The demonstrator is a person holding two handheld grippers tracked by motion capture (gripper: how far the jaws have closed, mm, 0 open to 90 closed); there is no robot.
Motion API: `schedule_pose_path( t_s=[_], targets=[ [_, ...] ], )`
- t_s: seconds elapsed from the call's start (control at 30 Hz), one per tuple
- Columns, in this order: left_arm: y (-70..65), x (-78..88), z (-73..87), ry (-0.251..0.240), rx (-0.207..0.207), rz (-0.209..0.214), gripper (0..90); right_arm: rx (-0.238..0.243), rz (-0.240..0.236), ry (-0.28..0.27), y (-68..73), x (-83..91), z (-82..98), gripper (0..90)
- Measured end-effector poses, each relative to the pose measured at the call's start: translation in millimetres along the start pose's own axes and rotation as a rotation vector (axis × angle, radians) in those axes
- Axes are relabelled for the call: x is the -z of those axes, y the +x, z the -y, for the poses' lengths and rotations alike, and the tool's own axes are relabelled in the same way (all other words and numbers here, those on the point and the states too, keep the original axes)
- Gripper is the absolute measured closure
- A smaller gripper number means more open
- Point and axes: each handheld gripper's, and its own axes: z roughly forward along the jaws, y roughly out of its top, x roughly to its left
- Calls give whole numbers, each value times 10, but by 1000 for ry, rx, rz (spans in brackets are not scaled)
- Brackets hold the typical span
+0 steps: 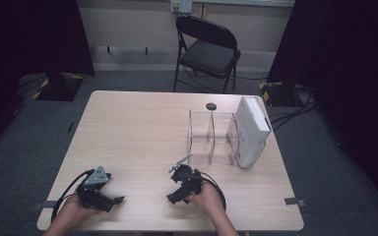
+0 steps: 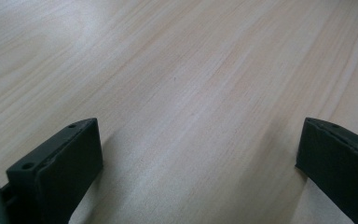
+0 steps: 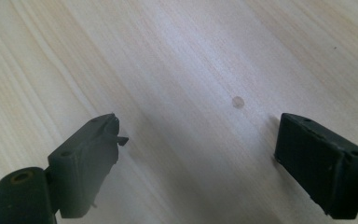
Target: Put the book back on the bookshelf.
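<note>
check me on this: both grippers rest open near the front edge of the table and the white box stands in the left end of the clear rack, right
Not quite. The white box stands at the right end of the clear rack, as the high view shows. The rest holds: left gripper and right gripper are both open near the table's front edge.

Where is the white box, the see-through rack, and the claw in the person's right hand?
white box (image 1: pixel 252 129), high view, on its broad white side.
see-through rack (image 1: pixel 210 137), high view, on a clear divider wall.
right claw (image 1: pixel 175 169), high view, between its fingertips, just short of the rack.
</note>
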Motion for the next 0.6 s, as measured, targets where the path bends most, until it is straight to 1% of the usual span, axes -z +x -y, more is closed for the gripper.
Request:
schedule_pose_path(
  t_s=[0.13, 0.3, 0.43, 0.47, 0.57, 0.6],
  targets=[
    [0, 0, 0, 0, 0, 0, 0, 26, 35, -9, 35, -20, 11, 110],
    [0, 0, 0, 0, 0, 0, 0, 57, 65, -32, 51, -42, 32, 106],
    [0, 0, 0, 0, 0, 0, 0, 76, 75, -61, 51, -54, 59, 104],
    [0, 0, 0, 0, 1, 0, 0, 73, 73, -68, 50, -55, 65, 104],
    [0, 0, 0, 0, 1, 0, 0, 73, 75, -76, 44, -58, 70, 103],
    [0, 0, 0, 0, 0, 0, 0, 81, 75, -79, 37, -60, 70, 103]
  ],
)
